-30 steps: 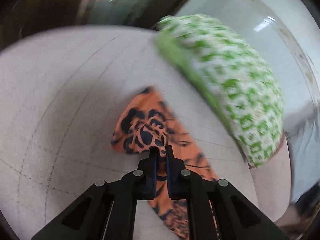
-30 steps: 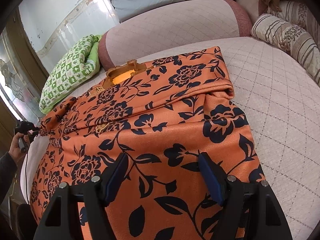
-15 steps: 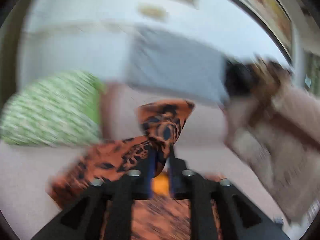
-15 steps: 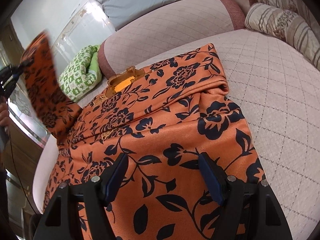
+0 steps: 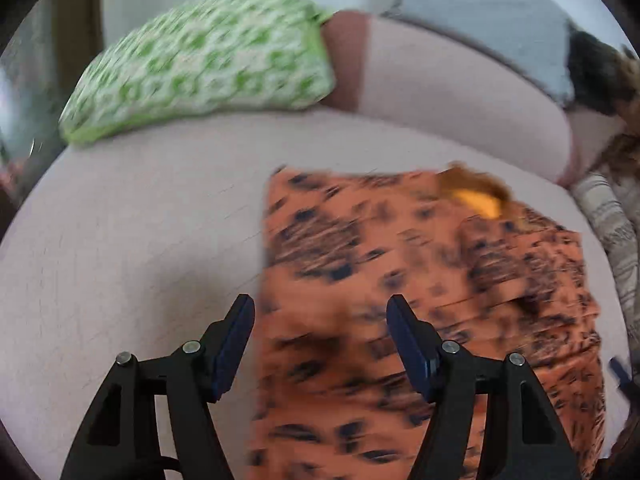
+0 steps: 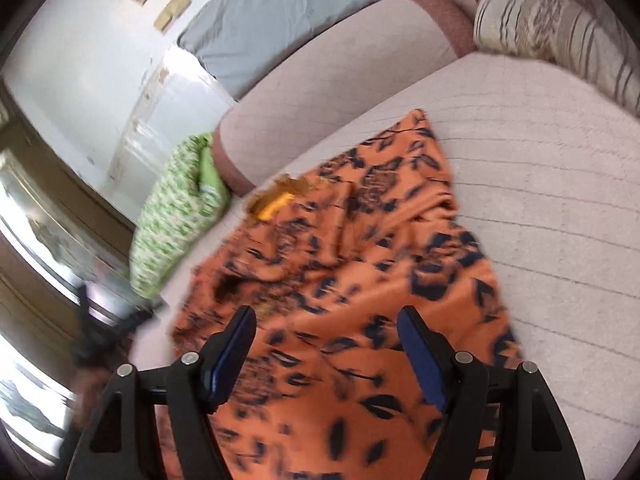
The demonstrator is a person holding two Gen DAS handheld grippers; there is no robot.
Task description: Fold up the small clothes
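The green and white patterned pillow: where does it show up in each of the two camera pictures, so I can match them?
Left wrist view: the green and white pillow lies at upper left, on the bed beyond the orange flowered garment.
Right wrist view: the pillow is at middle left, beside the garment's far left edge.
Shared landmark: the golden-yellow neck opening at the garment's far end.

Quilted pink bed, white wall, pillows
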